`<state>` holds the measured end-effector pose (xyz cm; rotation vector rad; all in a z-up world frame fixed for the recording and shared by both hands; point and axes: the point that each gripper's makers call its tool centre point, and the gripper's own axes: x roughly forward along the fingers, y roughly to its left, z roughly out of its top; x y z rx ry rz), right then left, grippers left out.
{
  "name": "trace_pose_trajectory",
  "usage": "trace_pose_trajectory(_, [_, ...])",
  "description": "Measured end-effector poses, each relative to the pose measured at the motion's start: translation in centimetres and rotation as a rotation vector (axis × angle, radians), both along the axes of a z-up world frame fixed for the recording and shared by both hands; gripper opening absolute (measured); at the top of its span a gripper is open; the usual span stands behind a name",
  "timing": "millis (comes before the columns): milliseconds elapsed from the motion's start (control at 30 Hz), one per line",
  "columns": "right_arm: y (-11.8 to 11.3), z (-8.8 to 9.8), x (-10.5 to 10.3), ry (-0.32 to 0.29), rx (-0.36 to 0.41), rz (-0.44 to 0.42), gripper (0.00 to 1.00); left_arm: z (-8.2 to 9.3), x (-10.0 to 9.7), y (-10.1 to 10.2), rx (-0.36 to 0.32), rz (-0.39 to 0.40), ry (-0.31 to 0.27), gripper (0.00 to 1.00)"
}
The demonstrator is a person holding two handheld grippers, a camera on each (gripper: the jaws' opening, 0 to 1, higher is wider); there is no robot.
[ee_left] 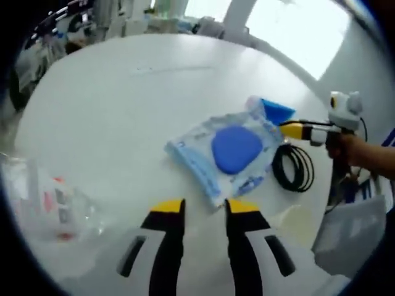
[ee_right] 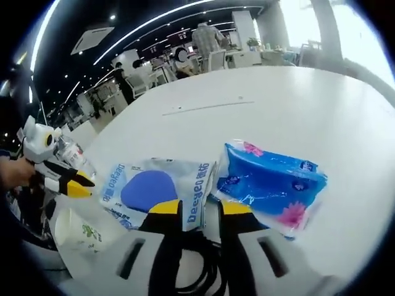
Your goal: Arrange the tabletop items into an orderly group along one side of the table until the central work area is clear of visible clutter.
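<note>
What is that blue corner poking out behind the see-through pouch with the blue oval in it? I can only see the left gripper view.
Observer: It's a blue tissue pack with pink flowers printed on it. The right gripper view shows the whole pack, lying right next to the pouch.
Operator: Does the pouch have any words on it?
Observer: Yes. From this side you can read "Deeyeo" in blue letters along its edges.
</note>
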<state>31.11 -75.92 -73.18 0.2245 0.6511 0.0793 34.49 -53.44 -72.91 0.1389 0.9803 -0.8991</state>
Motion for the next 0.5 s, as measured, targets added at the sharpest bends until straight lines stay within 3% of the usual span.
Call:
trace_pose_trajectory(233, [1.3,1.9,-1.3,-0.053,-0.017,0.058,0.40,2.4,-0.7,0.4,-0.064,0.029,-0.063,0.39])
trace_pose_trajectory(500, [2.5,3.6,-3.1,-0.092,-0.074,0.142,0.55,3.9,-2.8,0.3,-0.081,-0.021,-0.134,0.50])
